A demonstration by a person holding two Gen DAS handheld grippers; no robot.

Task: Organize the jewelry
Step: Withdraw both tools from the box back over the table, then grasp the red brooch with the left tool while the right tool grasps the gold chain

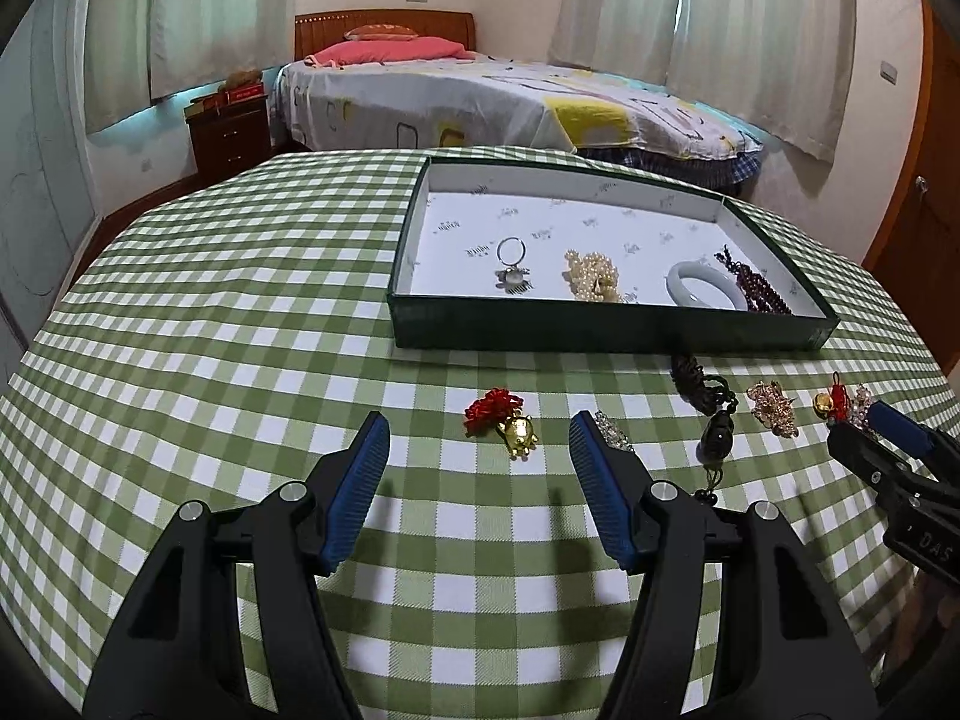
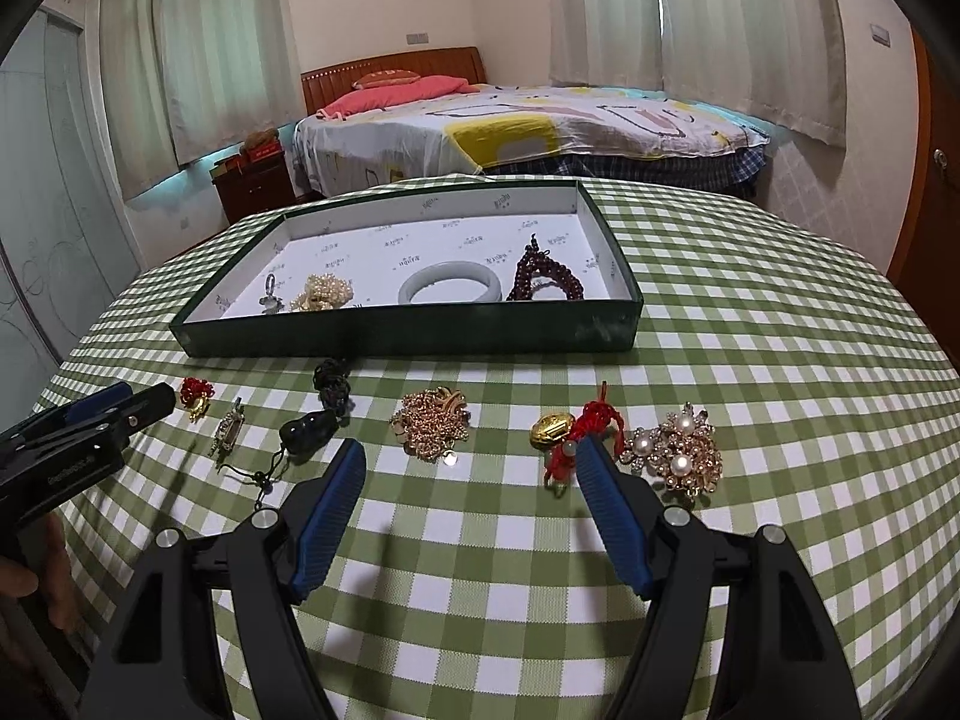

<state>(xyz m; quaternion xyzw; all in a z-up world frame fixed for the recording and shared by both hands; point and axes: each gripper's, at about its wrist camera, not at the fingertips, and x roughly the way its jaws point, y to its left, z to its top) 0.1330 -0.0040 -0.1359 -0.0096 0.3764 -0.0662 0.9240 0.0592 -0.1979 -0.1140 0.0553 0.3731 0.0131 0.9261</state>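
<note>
A dark green box [image 1: 600, 333] [image 2: 408, 336] with a white lining holds a silver ring charm [image 1: 513, 267], a pearl cluster [image 1: 591, 276] [image 2: 321, 294], a pale jade bangle [image 1: 705, 291] [image 2: 450, 288] and dark red beads [image 2: 543, 279]. Loose in front of it lie a gold pig with red knot [image 1: 507, 423] [image 2: 195, 399], a crystal clip [image 2: 228, 432], a black gourd pendant [image 1: 714, 429] [image 2: 309, 429], a gold chain pile [image 2: 432, 426], a gold ingot with red cord [image 2: 570, 435] and a pearl brooch [image 2: 678, 447]. My left gripper [image 1: 477, 429] is open just short of the pig. My right gripper [image 2: 471, 450] is open, empty, near the chain pile.
The green checked tablecloth [image 1: 240, 312] covers a round table whose edge falls away on all sides. Behind it stand a bed [image 1: 480, 96] and a dark nightstand [image 1: 231, 132]. A hand [image 2: 24, 576] shows at the left edge of the right wrist view.
</note>
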